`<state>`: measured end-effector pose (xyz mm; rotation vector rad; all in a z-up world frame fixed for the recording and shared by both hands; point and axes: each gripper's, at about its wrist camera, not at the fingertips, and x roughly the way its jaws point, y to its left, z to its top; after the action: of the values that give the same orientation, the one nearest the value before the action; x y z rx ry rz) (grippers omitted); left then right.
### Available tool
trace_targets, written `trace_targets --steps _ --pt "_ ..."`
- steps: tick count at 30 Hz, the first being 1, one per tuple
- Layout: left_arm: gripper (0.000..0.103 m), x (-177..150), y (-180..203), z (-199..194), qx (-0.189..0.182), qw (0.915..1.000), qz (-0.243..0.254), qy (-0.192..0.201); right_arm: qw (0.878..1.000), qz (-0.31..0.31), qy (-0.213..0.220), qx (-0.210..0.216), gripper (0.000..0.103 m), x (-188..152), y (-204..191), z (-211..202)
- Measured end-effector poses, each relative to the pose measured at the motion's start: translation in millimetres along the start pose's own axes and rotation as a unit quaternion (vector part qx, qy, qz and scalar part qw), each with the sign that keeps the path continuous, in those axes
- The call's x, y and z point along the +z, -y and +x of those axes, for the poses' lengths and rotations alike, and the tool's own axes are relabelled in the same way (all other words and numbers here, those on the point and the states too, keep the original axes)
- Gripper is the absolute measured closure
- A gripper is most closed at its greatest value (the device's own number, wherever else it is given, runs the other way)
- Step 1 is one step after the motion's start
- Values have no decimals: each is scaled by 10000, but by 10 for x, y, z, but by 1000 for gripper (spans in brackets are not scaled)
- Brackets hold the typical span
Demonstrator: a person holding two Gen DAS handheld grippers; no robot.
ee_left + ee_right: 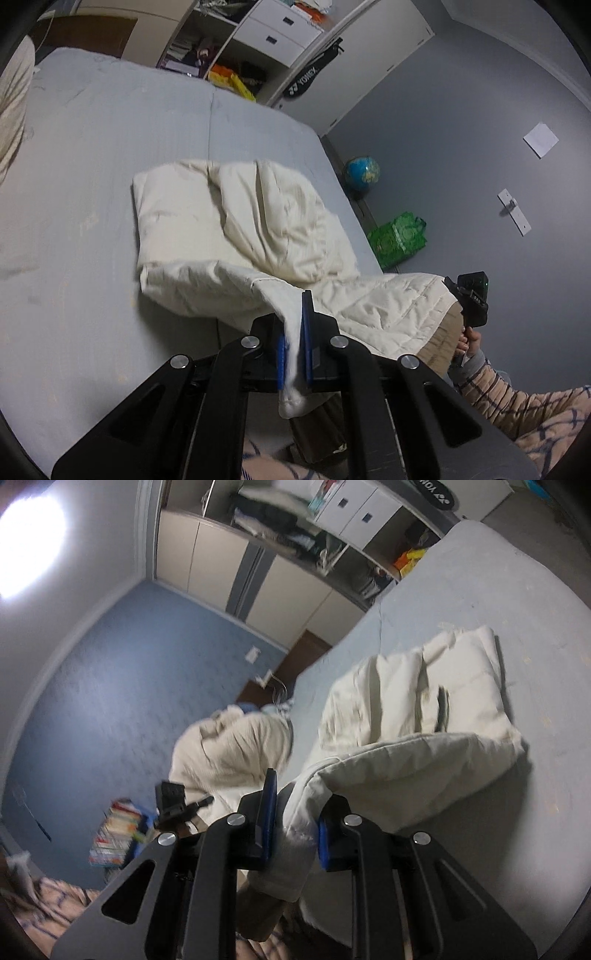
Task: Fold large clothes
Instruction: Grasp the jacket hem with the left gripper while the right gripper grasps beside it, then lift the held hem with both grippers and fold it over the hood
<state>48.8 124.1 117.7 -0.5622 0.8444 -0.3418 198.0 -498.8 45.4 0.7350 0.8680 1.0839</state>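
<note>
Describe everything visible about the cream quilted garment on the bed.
The cream quilted garment looks padded and soft, with stitched seams and many wrinkles. It is partly folded: its far part lies bunched on the grey-blue bed, while the near edge is lifted off the mattress. The left gripper pinches one bit of that edge between blue pads, a cuff-like end hanging below; the right gripper clamps another. A tan lining shows underneath.

White "YONEX" lettering on a black racket bag (pixel 309 79) hanging by the wardrobe, far beyond the hand-held gripper.
</note>
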Motion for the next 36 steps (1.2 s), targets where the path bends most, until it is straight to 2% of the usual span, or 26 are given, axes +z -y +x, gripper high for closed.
trace_targets --steps 9,19,31,36 --pt "96 581 32 81 321 9986 187 368 9985 242 488 4 87 712 210 219" --pt "96 1158 -378 424 445 9964 -269 664 9920 914 853 -163 87 1235 729 588" --pt "96 1813 -914 1101 866 9928 -663 492 9819 1525 962 -588 87 1681 1418 1085" --pt "95 1916 -1271 1448 958 9888 -1105 293 9704 2161 818 -706 86 1747 1844 1344"
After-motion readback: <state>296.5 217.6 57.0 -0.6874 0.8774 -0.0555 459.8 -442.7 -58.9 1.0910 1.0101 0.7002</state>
